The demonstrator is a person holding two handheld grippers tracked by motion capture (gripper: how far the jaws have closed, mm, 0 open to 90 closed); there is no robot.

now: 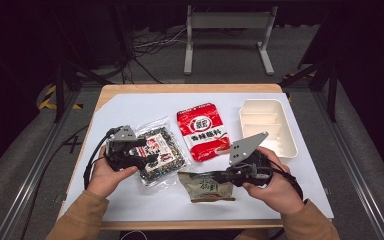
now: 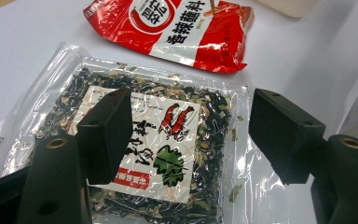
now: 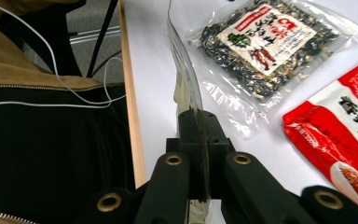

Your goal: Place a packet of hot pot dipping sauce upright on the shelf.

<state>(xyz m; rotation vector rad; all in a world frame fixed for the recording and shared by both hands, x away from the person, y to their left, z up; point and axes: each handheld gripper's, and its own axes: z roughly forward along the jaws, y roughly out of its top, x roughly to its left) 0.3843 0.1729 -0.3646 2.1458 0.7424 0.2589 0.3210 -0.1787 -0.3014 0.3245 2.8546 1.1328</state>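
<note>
Step in hand, as I read it: picking a seasoning packet off the table, probably for the white tray point(image 1: 291, 131) at the far right corner of the white sheet point(image 1: 130, 107) covering the tabletop.

Right gripper point(image 1: 228, 176) — jaws closed flat on one edge of the brown packet point(image 1: 206, 186). In the right gripper view the packet's thin edge point(image 3: 185, 81) stands on end between the pads, running away from the camera, so it is held edge-up, not lying flat. In the high view the packet sits near the front edge of the tabletop, about mid-width; I cannot tell whether its far end touches the sheet.

Left gripper point(image 1: 147, 150) — jaws wide apart, poised over the clear seaweed packet point(image 2: 158, 154) at the left of the sheet. Both pads straddle the printed label; neither presses on the film, so nothing is gripped.

Red packet point(image 1: 202, 131) lies flat at mid-table, between the seaweed packet and the tray, untouched. Tray looks empty as far as its compartments can be made out.

Next move, judged: carry the brown packet right and toward the far edge, over the red packet's corner, to the tray, then open the jaws above a compartment. The pinch is on a thin limp edge — the packet may swing or slip if moved fast.
</note>
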